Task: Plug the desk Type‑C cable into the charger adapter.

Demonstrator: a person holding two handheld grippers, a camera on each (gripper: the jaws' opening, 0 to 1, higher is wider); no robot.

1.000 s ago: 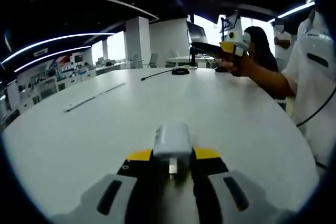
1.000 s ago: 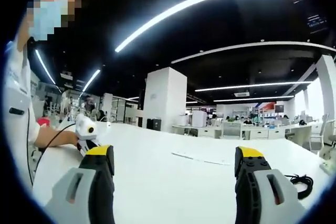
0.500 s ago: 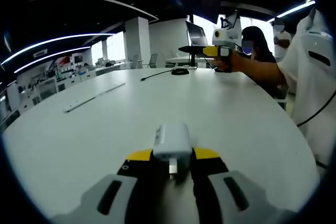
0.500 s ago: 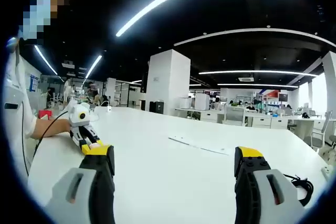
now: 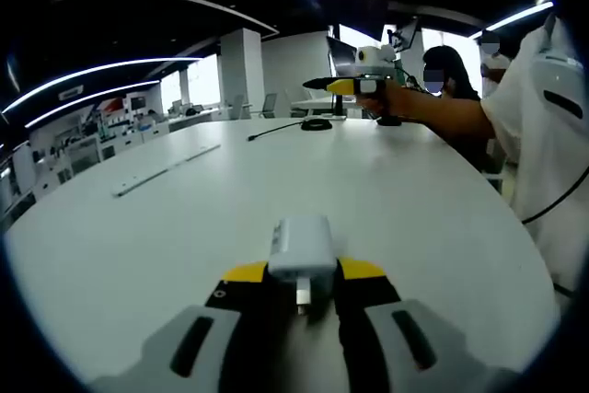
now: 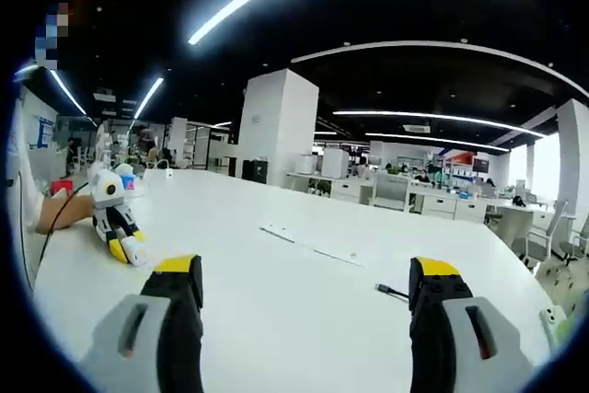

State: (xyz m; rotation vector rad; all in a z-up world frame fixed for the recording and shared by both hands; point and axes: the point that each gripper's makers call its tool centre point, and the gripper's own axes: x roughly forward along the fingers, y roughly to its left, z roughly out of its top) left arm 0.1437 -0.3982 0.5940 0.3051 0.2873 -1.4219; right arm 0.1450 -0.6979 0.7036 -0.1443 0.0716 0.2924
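Left gripper pinches the white charger, just above the table. Right gripper is wide apart w/ nothing in it, over the table. Farther on the table lies the black cable, well apart from the charger.

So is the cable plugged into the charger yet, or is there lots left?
Not yet. Done: the left gripper is shut on the white charger adapter. In hand: the right gripper is open and empty, facing the black cable lying on the white table. Left: grab the cable end and push it into the adapter.
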